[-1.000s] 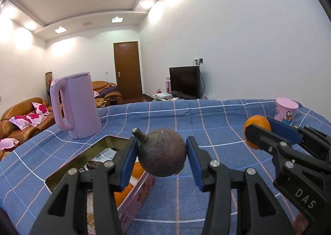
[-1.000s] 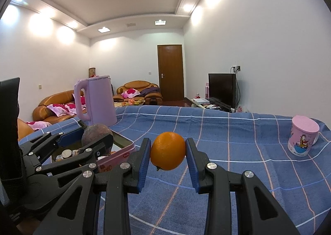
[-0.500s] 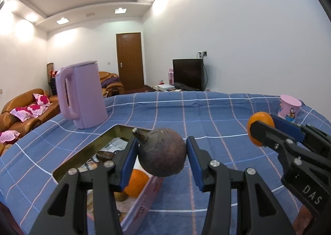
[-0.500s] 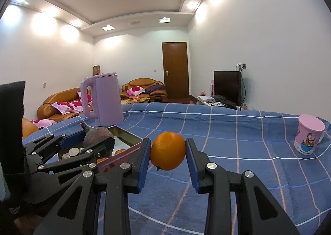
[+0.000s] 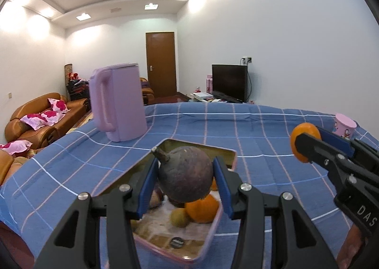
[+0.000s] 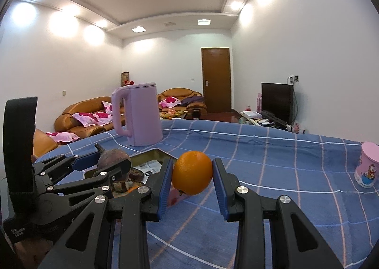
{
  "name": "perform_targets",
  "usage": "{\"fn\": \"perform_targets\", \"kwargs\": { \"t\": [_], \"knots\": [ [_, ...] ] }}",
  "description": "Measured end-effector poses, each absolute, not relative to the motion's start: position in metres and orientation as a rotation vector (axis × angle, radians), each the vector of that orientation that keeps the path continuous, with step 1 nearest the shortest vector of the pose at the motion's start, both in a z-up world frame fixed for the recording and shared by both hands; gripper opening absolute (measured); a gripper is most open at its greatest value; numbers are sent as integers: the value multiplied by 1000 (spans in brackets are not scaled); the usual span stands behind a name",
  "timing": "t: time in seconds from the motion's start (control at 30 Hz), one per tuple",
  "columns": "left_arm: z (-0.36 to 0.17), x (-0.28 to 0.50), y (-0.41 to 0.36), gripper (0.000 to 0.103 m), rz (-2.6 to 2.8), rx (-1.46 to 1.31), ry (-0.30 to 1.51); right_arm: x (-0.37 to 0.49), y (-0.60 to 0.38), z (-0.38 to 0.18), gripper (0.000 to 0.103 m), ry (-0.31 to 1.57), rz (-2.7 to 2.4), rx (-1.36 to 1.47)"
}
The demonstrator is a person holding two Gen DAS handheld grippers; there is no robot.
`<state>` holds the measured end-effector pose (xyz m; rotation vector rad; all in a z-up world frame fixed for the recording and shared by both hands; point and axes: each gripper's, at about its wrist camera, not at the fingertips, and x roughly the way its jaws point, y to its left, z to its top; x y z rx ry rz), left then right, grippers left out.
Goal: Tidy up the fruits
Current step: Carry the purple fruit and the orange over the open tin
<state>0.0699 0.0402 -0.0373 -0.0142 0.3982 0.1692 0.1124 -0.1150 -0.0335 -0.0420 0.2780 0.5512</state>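
Note:
My left gripper (image 5: 184, 174) is shut on a dark brown round fruit (image 5: 186, 180) with a short stem, held above a pink tin box (image 5: 213, 226). Inside the box lie an orange (image 5: 202, 207), a small greenish fruit (image 5: 179, 217) and other pieces partly hidden by the held fruit. My right gripper (image 6: 191, 175) is shut on a small orange (image 6: 192, 173), just right of the box above the blue checked cloth (image 6: 272, 174). Each view shows the other gripper: the left gripper (image 6: 113, 164) and its fruit at left, the right gripper's orange (image 5: 305, 142) at right.
A lilac electric kettle (image 5: 118, 103) stands behind the box. A pink printed cup (image 6: 367, 167) sits near the table's right edge. Sofas with pink cushions (image 6: 92, 117), a door and a television (image 6: 277, 100) lie beyond the table.
Both grippers have moved left across the table with their fruit. The dark fruit now hangs over the tin box, and the box's contents have come into view under it.

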Motion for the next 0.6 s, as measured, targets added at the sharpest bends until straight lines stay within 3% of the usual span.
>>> {"fn": "perform_targets", "kwargs": {
  "t": [0.6],
  "knots": [
    [-40,69,121,50,278,-73,477,119,-51,-33,36,315,678,-78]
  ]
}}
